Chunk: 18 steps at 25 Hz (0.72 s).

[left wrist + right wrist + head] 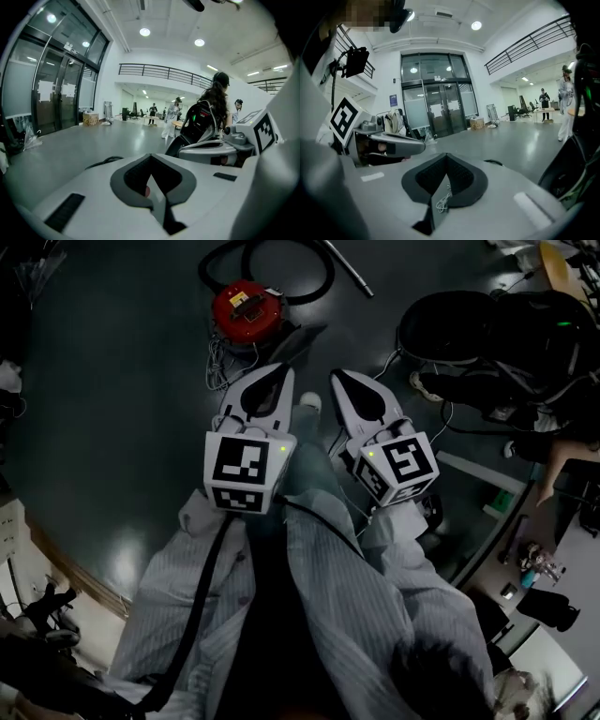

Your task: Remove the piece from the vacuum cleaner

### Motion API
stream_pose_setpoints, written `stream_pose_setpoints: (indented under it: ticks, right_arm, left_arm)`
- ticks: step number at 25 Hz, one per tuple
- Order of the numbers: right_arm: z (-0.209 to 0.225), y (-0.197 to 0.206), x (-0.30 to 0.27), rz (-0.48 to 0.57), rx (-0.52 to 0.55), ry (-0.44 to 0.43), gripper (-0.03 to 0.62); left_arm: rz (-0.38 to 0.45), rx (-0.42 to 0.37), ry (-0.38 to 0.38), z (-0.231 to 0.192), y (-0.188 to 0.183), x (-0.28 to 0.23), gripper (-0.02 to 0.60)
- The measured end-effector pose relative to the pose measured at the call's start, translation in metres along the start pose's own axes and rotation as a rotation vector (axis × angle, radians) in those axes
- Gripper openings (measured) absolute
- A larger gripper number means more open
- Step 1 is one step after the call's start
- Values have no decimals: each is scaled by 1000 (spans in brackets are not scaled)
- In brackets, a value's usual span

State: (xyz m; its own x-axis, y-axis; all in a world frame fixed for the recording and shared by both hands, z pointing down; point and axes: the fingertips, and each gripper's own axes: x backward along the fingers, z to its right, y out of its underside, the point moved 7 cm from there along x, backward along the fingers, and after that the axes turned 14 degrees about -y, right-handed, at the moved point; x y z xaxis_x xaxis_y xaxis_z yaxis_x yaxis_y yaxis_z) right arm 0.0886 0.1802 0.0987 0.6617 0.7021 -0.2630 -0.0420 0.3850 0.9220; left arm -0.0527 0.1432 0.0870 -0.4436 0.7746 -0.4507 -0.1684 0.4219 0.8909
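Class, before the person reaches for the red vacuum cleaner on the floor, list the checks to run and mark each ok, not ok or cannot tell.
1. Red round vacuum cleaner within the head view: ok.
2. Left claw empty: ok.
3. Right claw empty: ok.
4. Claws open for a grasp: not ok, both are shut.
5. Claws at the vacuum cleaner: not ok, both are held short of it.
6. Which piece comes off, the black hose or another: cannot tell.
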Motion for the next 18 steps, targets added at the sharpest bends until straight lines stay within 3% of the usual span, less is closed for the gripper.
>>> stream_pose_setpoints:
  ticks: [4,10,14,18]
  right_arm:
    - [81,10,-43,-101,3,-54,2]
    - [186,25,-128,-208,24,-153,2]
    - [229,67,-179,-326,81,-227,2]
    - [273,138,-226,-432,96,-247,2]
  left_arm:
    - [-53,9,-54,-18,-10,-85,3]
    - [-102,-55,-135,-47,-6,-202,3]
    - [-209,-133,-132,-62,45,-261,3]
    - [-324,-190,-70,-81,125,-323,3]
